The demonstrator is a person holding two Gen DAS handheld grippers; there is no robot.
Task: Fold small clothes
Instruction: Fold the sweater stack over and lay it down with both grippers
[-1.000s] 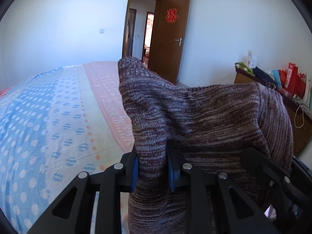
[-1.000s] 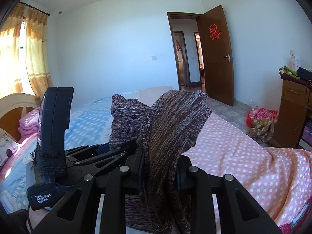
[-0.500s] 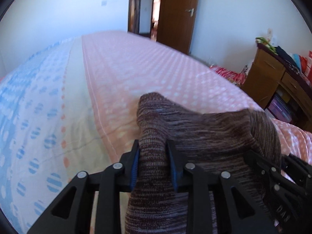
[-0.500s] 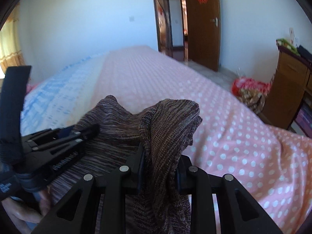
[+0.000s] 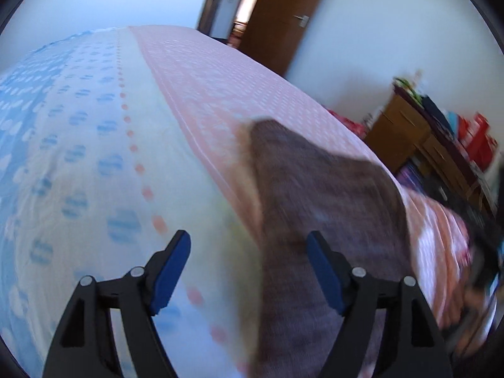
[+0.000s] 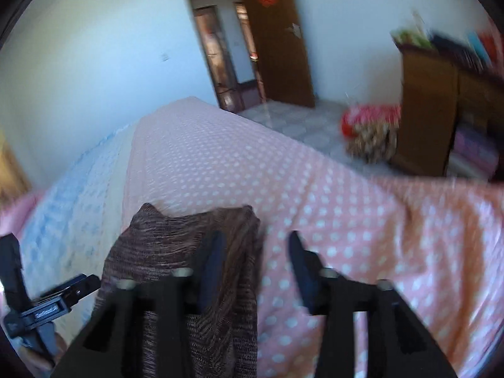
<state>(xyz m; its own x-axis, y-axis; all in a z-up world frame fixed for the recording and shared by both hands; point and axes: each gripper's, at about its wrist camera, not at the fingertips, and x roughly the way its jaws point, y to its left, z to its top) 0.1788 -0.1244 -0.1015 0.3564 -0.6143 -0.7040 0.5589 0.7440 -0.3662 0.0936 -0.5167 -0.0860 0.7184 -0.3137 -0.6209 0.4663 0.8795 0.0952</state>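
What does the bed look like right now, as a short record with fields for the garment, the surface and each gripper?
Garment: brown knit garment, lying on the bed, blurred
Surface: polka-dot bedspread, pink and blue parts
Left gripper: open, fingers have just been opening, nothing pinched
Right gripper: open, garment beside one of its fingers, not pinched
Background: open wooden door

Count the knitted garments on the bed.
1: a brown knitted garment on the pink dotted side of the bedspread. More could lie outside both views.
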